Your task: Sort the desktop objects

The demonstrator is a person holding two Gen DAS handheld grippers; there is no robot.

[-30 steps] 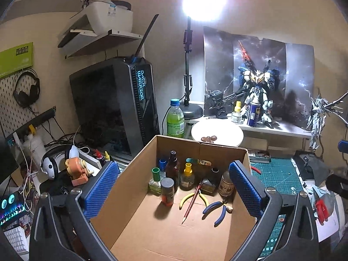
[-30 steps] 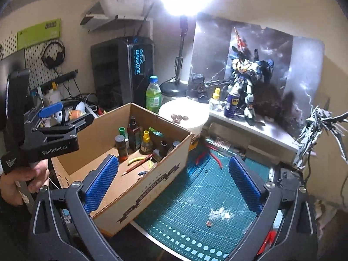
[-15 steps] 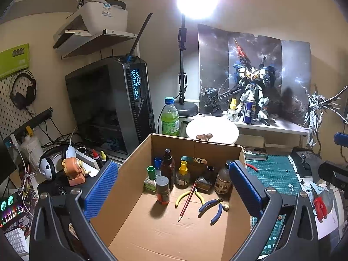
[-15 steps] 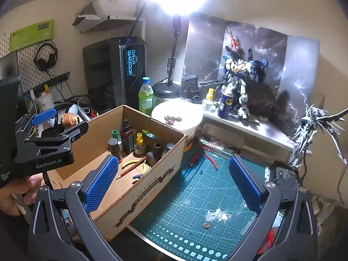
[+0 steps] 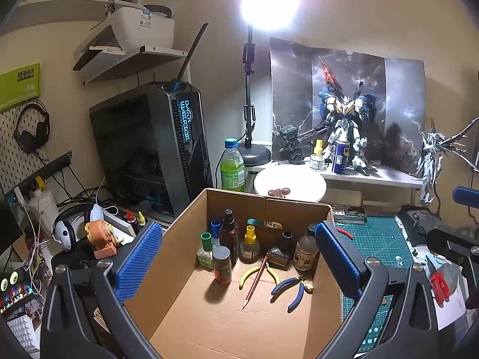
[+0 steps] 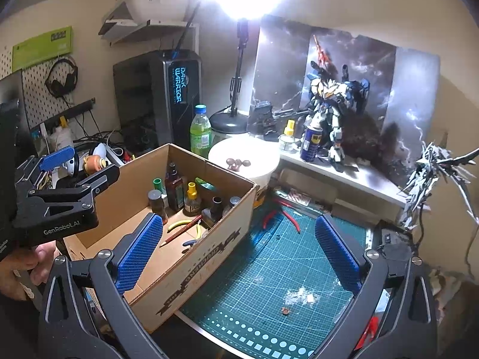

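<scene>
The left gripper (image 5: 238, 257) hangs over the open cardboard box (image 5: 191, 209), jaws wide and empty. Along the box's far wall stand small bottles: a green-capped one (image 5: 205, 246), a tall brown bottle (image 5: 229, 236), a yellow-capped bottle (image 5: 250, 245) and a grey-capped jar (image 5: 222, 264). On its floor lie yellow-handled pliers (image 5: 248, 275), a red pencil (image 5: 256, 281) and blue-handled pliers (image 5: 292, 288). The right gripper (image 6: 238, 257), also wide and empty, hovers over the green cutting mat (image 6: 269, 269) beside the box, where red-handled pliers (image 6: 280, 215) lie.
</scene>
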